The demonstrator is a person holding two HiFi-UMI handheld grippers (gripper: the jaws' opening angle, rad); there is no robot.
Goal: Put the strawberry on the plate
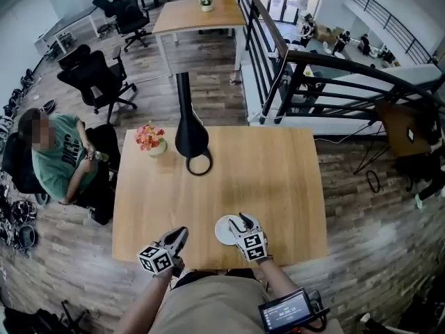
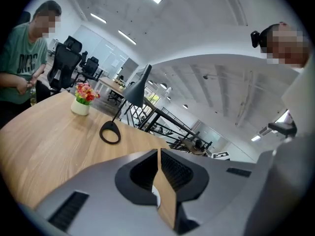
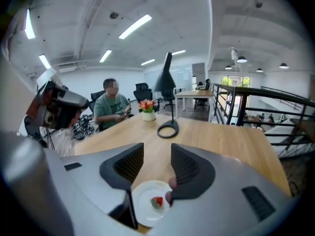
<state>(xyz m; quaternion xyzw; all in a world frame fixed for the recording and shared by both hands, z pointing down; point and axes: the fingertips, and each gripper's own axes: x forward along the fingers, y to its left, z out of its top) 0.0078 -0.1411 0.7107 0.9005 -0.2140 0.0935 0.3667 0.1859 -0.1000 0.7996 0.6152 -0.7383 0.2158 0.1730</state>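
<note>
A small red strawberry (image 3: 157,202) lies on the white plate (image 3: 142,208), seen low in the right gripper view. My right gripper (image 3: 156,150) hangs just above that plate, its jaws wide open with only bare table between them; the berry sits below the right finger (image 3: 189,168) and is not touched. From the head view the plate (image 1: 222,232) rests near the table's front edge with the right gripper (image 1: 243,220) over its right side, hiding the strawberry. My left gripper (image 1: 179,236) hovers left of the plate, shut and empty; its jaws meet in the left gripper view (image 2: 158,154).
A black lamp with a ring base (image 1: 198,163) stands at the table's far middle, next to a small pot of flowers (image 1: 151,140). A person in a green shirt (image 1: 59,160) sits at the table's left side. A black railing (image 1: 299,82) runs behind the wooden table (image 1: 278,179).
</note>
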